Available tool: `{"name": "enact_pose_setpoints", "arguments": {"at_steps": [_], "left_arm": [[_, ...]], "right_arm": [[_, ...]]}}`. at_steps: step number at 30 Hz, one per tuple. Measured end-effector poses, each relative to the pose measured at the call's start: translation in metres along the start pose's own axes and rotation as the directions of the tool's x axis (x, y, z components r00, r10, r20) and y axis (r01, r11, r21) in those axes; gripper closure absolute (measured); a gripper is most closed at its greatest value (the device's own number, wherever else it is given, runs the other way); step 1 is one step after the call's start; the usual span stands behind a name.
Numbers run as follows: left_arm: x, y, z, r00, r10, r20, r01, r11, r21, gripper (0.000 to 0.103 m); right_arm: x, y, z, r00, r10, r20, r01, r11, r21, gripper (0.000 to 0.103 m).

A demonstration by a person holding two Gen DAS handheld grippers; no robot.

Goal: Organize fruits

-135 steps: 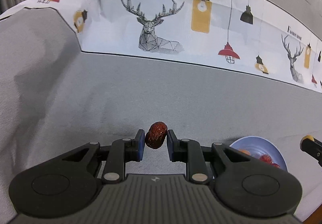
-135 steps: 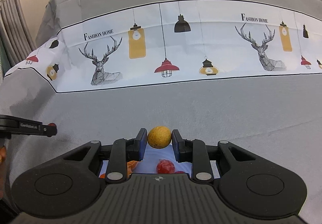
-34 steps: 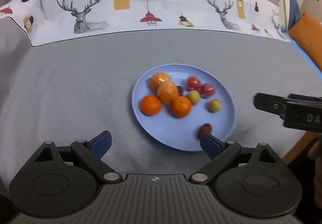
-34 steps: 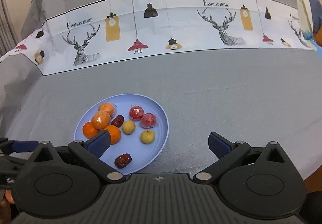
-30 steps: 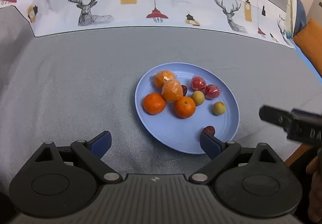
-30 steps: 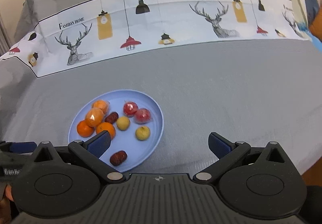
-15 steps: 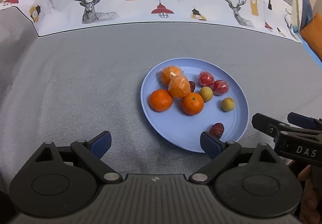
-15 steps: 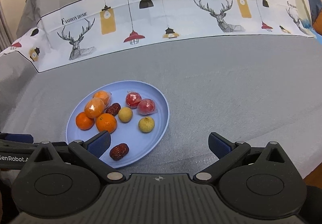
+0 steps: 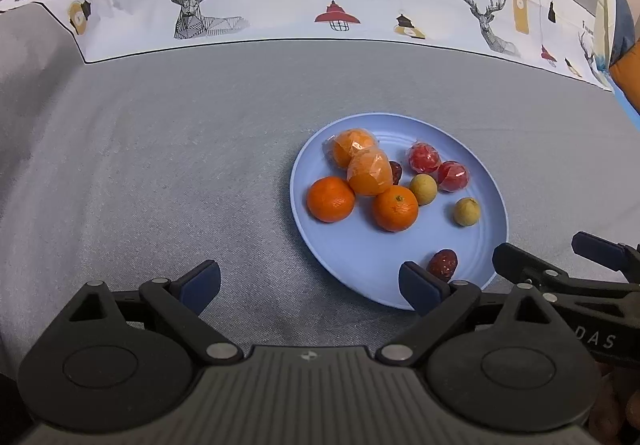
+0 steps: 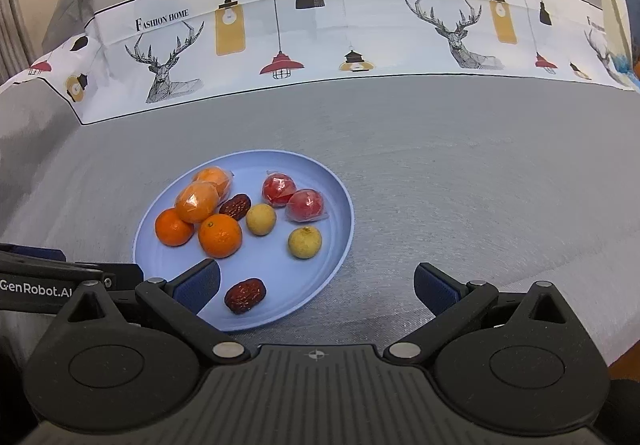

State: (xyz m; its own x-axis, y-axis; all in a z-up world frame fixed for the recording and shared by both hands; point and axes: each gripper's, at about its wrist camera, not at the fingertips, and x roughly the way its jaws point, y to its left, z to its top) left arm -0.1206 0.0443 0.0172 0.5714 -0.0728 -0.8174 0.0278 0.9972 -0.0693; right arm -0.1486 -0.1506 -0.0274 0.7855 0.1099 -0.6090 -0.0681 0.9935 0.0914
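both tools hang wide and empty — the left tool (image 9: 309, 281) and right tool (image 10: 316, 283) side by side over the near edge of the grey-clothed table (image 10: 460, 173). the fruits all sit in the blue plate (image 10: 332, 201) — oranges (image 10: 220, 236), wrapped red ones, dates (image 10: 245, 295).

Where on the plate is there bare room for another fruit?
Blue plate: bare at the near middle, between the bare orange, yellow fruit and near date. The far-left cluster of oranges is crowded. Grey cloth beside the plate lies bare.
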Motion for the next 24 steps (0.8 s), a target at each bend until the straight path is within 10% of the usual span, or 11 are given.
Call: {"name": "enact_pose_setpoints", "arguments": {"at_steps": [24], "left_arm": [[0.0005, -0.0003, -0.0008, 1.0, 0.006, 0.004, -0.006, 1.0, 0.002, 0.005]], "right_arm": [[0.0001, 0.0013, -0.001, 1.0, 0.0, -0.001, -0.001, 1.0, -0.002, 0.001]]}}
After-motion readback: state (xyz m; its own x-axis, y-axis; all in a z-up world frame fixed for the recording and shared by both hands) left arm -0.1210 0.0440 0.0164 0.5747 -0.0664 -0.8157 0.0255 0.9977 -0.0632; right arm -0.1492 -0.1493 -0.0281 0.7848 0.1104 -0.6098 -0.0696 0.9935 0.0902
